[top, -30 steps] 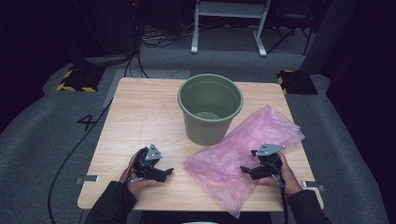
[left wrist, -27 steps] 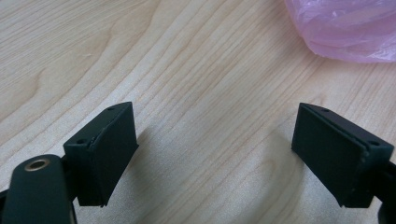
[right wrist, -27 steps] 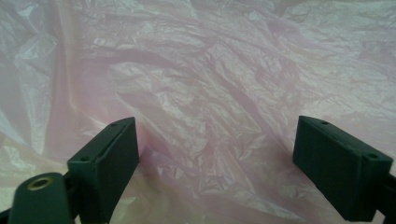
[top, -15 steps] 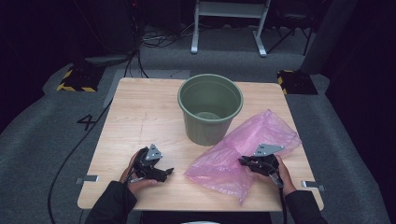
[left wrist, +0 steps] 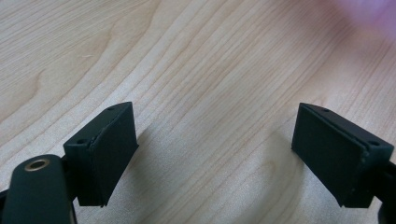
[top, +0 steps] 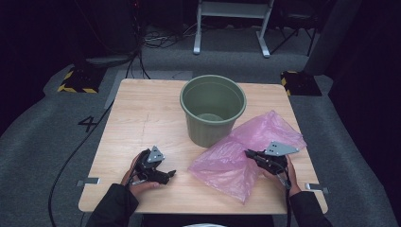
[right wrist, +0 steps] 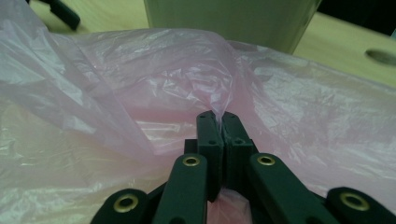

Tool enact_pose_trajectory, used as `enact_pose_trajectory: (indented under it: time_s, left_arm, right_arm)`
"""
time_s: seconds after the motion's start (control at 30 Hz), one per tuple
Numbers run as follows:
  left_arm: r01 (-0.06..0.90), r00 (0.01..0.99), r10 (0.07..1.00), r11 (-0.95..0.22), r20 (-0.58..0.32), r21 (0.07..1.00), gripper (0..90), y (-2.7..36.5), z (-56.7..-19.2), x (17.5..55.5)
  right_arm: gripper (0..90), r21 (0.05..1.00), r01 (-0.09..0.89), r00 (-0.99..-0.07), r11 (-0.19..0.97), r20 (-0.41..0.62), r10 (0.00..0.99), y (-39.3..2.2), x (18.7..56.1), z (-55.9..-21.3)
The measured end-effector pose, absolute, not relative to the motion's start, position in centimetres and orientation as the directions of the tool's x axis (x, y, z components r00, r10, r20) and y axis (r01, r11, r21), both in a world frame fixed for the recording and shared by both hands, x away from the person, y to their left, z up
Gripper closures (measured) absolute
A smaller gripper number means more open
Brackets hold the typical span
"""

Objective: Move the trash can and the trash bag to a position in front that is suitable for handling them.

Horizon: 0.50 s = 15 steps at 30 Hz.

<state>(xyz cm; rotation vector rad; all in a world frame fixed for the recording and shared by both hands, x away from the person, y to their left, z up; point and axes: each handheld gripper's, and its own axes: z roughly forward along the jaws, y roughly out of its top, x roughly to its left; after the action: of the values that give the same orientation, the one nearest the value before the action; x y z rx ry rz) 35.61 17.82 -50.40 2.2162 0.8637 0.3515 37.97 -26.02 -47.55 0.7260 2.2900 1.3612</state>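
A thin pink plastic bag (top: 246, 151) lies crumpled on the right of the wooden table (top: 142, 113), against the foot of a green bucket (top: 213, 111). My right gripper (top: 250, 154) rests on the bag's right part; its jaws have just been closing and now pinch a fold of the pink film (right wrist: 219, 109) between the pads. In the right gripper view the bucket's wall (right wrist: 233, 18) stands just behind the bag. My left gripper (top: 169, 174) lies near the front left of the table, open, with bare wood between its pads (left wrist: 107, 154).
The bucket stands upright and empty near the table's middle. The left half of the table is bare wood. Cables, a metal stand (top: 231, 23) and yellow-black floor blocks (top: 75, 80) lie beyond the far edge.
The right gripper has shut on a fold of the pink bag and drawn it together; the bag now looks more bunched and shifted slightly toward the bucket. The left gripper has not moved.
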Motion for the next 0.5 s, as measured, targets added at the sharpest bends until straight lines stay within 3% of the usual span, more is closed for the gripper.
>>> enact_pose_trajectory:
  time_s: [0.5]
  left_arm:
    - [0.475,0.740,0.672,-0.517,-0.006,0.712,14.2,17.9,-50.4,35.6]
  right_arm:
    - [88.8,0.935,0.151,-0.775,0.322,-0.090,0.626,-27.1,37.6,-45.1]
